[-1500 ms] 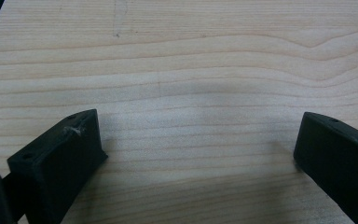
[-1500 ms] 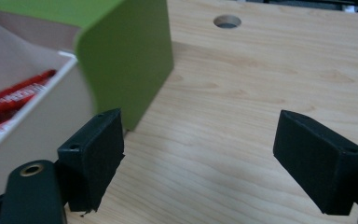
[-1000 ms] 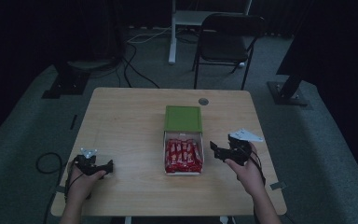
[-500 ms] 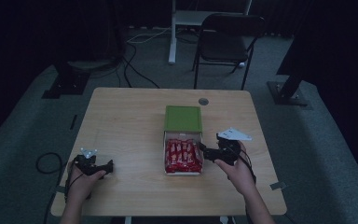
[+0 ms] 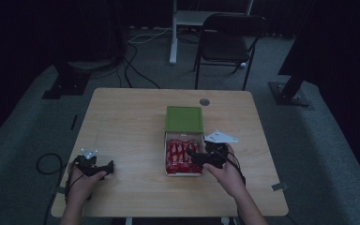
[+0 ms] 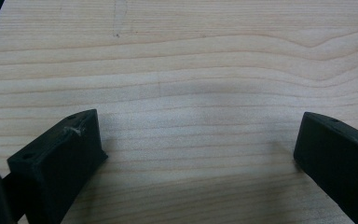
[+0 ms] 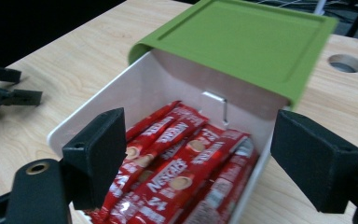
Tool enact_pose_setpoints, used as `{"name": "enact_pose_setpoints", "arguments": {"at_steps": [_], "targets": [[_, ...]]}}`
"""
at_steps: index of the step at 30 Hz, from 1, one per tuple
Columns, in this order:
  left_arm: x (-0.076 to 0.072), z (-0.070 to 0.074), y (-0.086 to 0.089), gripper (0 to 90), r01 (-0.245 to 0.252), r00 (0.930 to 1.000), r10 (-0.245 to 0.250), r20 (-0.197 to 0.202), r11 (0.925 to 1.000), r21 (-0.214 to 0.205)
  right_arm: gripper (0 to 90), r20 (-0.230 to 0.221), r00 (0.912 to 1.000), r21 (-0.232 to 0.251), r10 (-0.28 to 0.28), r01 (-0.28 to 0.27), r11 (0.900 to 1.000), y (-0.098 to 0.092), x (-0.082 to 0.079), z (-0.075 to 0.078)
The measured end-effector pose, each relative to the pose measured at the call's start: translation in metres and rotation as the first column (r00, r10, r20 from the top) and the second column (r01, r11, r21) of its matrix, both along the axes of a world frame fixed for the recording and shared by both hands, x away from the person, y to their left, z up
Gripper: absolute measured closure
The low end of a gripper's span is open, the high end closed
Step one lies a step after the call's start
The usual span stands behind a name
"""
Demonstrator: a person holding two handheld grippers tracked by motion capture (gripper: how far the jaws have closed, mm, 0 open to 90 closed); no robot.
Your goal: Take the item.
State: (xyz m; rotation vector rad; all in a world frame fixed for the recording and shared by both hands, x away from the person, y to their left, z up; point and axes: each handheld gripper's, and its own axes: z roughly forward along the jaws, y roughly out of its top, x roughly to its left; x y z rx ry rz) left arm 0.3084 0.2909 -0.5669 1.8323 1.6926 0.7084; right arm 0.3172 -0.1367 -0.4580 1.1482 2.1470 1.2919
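A white box (image 5: pixel 183 172) with a green lid (image 5: pixel 183 118) slid back sits mid-table, holding several red Nescafe sachets (image 5: pixel 178 155). In the right gripper view the sachets (image 7: pixel 177 168) lie between the spread jaws, under the green lid (image 7: pixel 242 42). My right gripper (image 5: pixel 191 155) is open at the box's right rim, jaws over the sachets, nothing held. My left gripper (image 5: pixel 110 165) rests open at the table's front left; its view has bare wood (image 6: pixel 191 93) between the jaws.
A folding chair (image 5: pixel 229 42) and a white desk leg (image 5: pixel 173 33) stand beyond the table's far edge. A cable hole (image 5: pixel 205 101) sits near the far edge. Cables lie on the floor at left. The left gripper (image 7: pixel 9 95) appears far off in the right gripper view.
My right gripper has moved left from beside the box to over its right rim and the sachets. The left gripper has stayed put.
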Motion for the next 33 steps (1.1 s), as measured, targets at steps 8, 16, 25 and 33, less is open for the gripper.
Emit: {"name": "enact_pose_setpoints", "arguments": {"at_steps": [8, 16, 25, 33], "targets": [[0.000, 0.000, 0.000, 1.7, 0.000, 1.0000, 0.000, 0.000, 1.0000, 0.000, 19.4, -0.020, 0.9993, -0.008, 0.032, -0.032, 0.9995, 0.018, -0.002, -0.007], [0.000, 0.000, 0.000, 1.7, 0.000, 1.0000, 0.000, 0.000, 1.0000, 0.000, 22.1, -0.043, 0.9982, -0.025, 0.043, -0.044, 0.9987, 0.028, -0.004, -0.015], [0.000, 0.000, 0.000, 1.7, 0.000, 1.0000, 0.000, 0.000, 1.0000, 0.000, 33.2, -0.035, 0.9991, -0.033, 0.026, -0.027, 0.9991, 0.030, -0.004, -0.018], [0.000, 0.000, 0.000, 1.7, 0.000, 1.0000, 0.000, -0.001, 1.0000, 0.000, 42.9, -0.068, 0.9973, -0.006, 0.027, -0.028, 0.9996, 0.033, -0.006, -0.020]]}}
